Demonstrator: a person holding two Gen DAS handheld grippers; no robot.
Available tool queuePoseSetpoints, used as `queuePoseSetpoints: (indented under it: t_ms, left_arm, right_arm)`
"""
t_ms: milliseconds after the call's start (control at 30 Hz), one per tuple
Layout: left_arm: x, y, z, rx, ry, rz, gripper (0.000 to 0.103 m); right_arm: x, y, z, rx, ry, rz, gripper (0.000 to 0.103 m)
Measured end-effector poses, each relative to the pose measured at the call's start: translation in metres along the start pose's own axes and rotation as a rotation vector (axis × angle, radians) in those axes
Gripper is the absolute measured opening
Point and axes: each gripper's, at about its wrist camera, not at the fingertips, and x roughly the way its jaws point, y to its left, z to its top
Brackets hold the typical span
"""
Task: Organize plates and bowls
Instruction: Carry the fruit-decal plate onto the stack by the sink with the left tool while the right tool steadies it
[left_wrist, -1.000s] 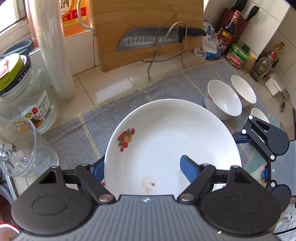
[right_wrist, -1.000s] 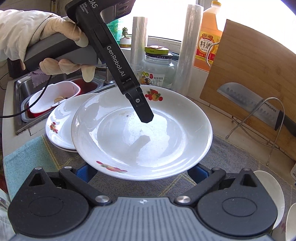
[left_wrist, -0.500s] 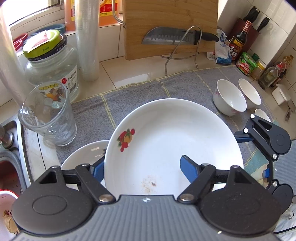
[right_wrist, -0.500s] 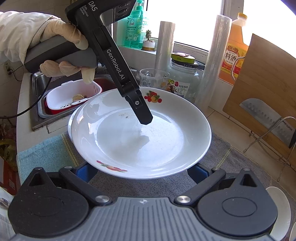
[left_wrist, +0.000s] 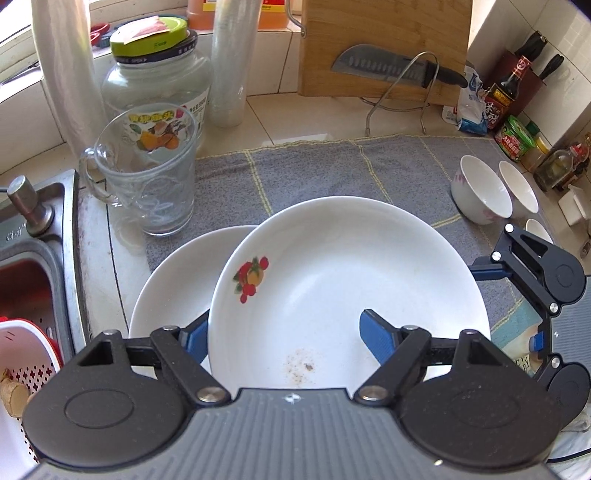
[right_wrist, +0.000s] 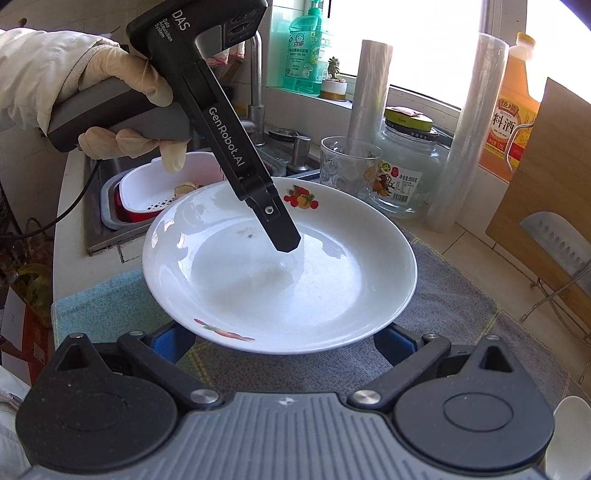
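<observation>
We see a glossy white ceramic plate with a fruit print (left_wrist: 347, 280), glazed smooth and flecked with brown crumbs, above a second plain white glazed plate (left_wrist: 173, 291). Under them lies a grey woven cloth mat with yellow stripes (left_wrist: 325, 170), matt and nubbly, on a polished beige tiled surface (left_wrist: 295, 118). The clear glass mug (left_wrist: 147, 173) and glass jar with a green lid (left_wrist: 155, 70) shine. The upright wooden cutting board (left_wrist: 384, 33) looks matt beside the brushed steel knife blade (left_wrist: 373, 64). The brushed metal sink rim (left_wrist: 70, 236) is dull. The black gripper fingers (right_wrist: 282, 236) look like matt plastic.
</observation>
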Motion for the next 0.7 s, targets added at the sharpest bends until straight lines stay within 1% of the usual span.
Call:
queuePoseSetpoints:
  t_ms: [200,700]
  left_arm:
    - [0.006,0.009,-0.009,-0.035,0.015,-0.001,0.08]
    - [0.008,0.022,-0.021,-0.084,0.031,0.014,0.08]
  right_arm:
    - [0.008,0.002,-0.001,-0.01,0.023,0.018,0.103]
    - [0.018,0.003,0.004,-0.036,0.023,0.051,0.103]
